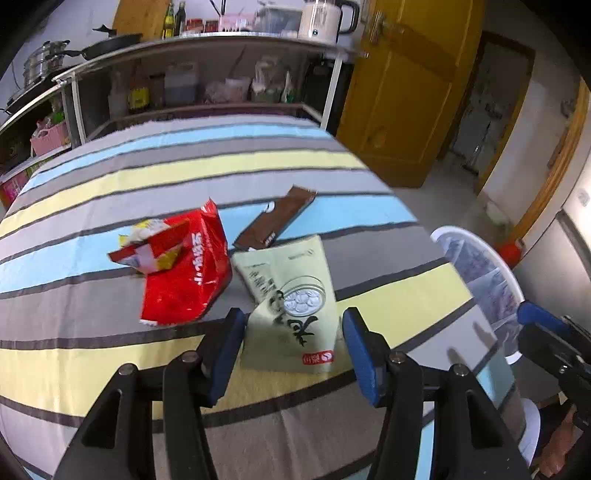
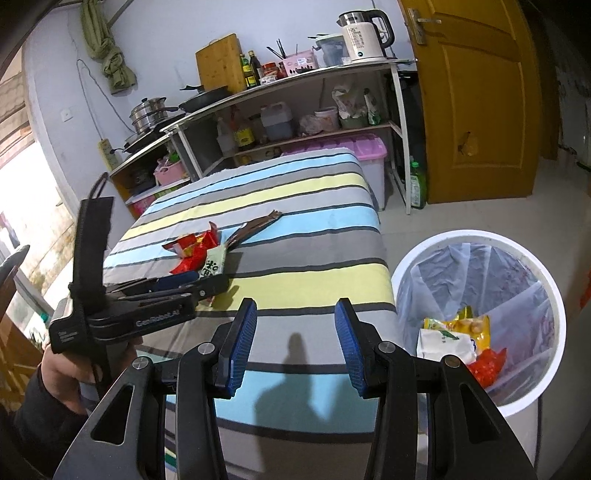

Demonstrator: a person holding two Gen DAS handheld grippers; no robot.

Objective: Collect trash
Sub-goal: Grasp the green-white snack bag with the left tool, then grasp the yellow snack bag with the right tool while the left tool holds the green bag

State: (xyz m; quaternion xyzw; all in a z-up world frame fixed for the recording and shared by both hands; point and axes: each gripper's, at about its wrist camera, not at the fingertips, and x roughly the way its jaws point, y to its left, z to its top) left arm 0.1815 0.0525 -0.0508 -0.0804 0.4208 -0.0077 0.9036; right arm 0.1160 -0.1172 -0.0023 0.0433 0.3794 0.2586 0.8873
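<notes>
Hard to read the print on the pale green packet (image 1: 291, 306), a bit blurry. Sits between the wide-open, empty left gripper (image 1: 293, 354) fingers, near the table's (image 1: 110, 343) right edge. Red bag (image 1: 188, 273) and brown wrapper (image 1: 275, 221) just beyond. Right gripper (image 2: 295, 345) open too, holding nothing, beside the half-seen bin (image 2: 476, 325).

A home kitchen: shelf (image 2: 295, 79) with kettle (image 2: 364, 35), pans (image 2: 201, 99), oil bottles (image 2: 249, 70), striped tablecloth (image 2: 295, 206).
</notes>
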